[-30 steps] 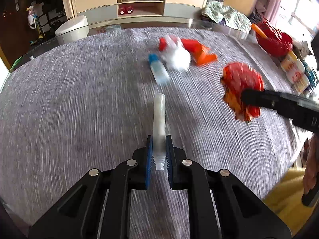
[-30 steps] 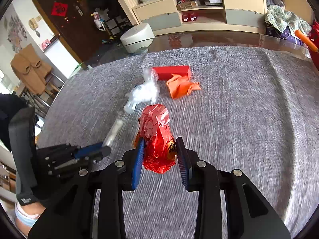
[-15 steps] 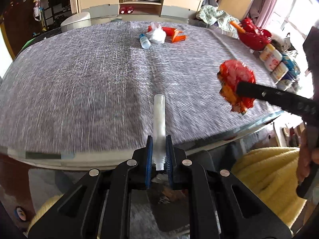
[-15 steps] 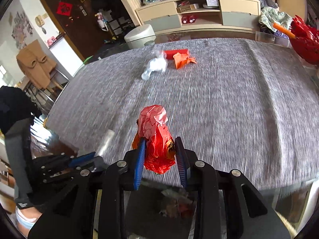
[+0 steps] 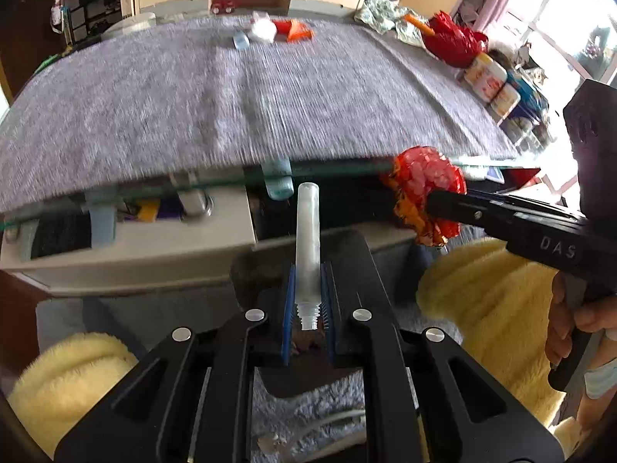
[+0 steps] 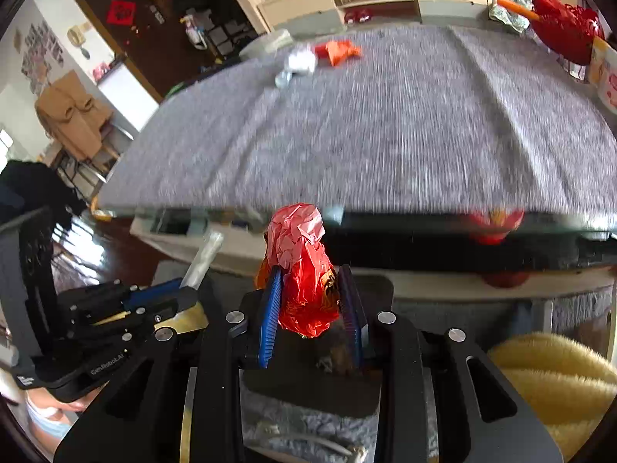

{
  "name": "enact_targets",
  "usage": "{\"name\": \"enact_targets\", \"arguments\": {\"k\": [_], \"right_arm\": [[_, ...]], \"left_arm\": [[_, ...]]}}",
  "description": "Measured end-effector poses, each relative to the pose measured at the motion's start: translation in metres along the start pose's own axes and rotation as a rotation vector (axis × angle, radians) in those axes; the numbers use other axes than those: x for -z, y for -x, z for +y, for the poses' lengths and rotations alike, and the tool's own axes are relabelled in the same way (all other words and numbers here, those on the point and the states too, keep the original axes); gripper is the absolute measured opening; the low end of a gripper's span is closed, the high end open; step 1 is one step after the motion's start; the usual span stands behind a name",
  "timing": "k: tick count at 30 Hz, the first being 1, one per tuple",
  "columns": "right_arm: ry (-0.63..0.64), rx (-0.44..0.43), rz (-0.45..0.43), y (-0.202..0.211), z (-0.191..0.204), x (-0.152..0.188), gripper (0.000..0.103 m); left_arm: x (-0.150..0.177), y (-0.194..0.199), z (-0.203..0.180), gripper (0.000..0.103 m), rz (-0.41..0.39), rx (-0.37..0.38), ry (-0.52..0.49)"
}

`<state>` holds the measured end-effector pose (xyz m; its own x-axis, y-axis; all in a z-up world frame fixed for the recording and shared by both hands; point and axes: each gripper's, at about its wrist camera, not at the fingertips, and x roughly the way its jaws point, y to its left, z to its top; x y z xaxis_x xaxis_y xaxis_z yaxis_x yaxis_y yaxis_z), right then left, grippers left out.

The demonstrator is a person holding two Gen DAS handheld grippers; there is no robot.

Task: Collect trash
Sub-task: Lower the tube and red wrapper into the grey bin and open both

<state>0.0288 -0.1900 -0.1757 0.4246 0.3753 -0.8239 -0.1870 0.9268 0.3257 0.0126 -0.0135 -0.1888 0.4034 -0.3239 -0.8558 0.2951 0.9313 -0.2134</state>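
Observation:
My left gripper (image 5: 307,289) is shut on a clear plastic tube (image 5: 307,231) with a threaded neck, held upright past the table's near edge. My right gripper (image 6: 311,297) is shut on a crumpled red wrapper (image 6: 300,266); the wrapper also shows in the left wrist view (image 5: 424,189). Both grippers hang over a dark bin (image 5: 347,254) on the floor, also seen in the right wrist view (image 6: 370,382). Far across the grey tablecloth (image 5: 231,96) lie a white crumpled wad (image 5: 264,29), a small bottle (image 5: 241,41), an orange scrap (image 5: 299,32) and a red box (image 5: 279,25).
The glass table edge (image 5: 216,183) is just ahead, with a shelf of items beneath it. Yellow fluffy cushions (image 5: 497,305) lie on both sides of the bin. A red bag (image 5: 453,44) and tins (image 5: 488,77) stand at the table's right edge.
Both grippers have pulled back from over the table and dropped below its near edge, carrying the tube and the red wrapper. They now hang over the dark bin.

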Motion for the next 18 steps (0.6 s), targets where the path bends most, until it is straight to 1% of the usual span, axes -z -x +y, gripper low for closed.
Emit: {"name": "enact_targets", "arguments": {"k": [4,8,13,18], "right_arm": [[0.008,0.027,0.047,-0.015,0.002,0.024,0.031],[-0.006,0.031,0.096,-0.03,0.002,0.04,0.031],[-0.012,0.042,0.133,-0.042,0.002,0.053,0.031],[-0.023,0.059,0.166,-0.055,0.0,0.058,0.031]], "left_arm": [[0.023,-0.014,-0.004,0.012,0.047,0.011,0.002],[0.036,-0.026,-0.005,0.012,0.079,0.009,0.001],[0.046,-0.038,-0.001,0.012,0.117,0.007,0.021],[0.056,-0.056,0.001,0.012,0.177,0.021,0.049]]}}
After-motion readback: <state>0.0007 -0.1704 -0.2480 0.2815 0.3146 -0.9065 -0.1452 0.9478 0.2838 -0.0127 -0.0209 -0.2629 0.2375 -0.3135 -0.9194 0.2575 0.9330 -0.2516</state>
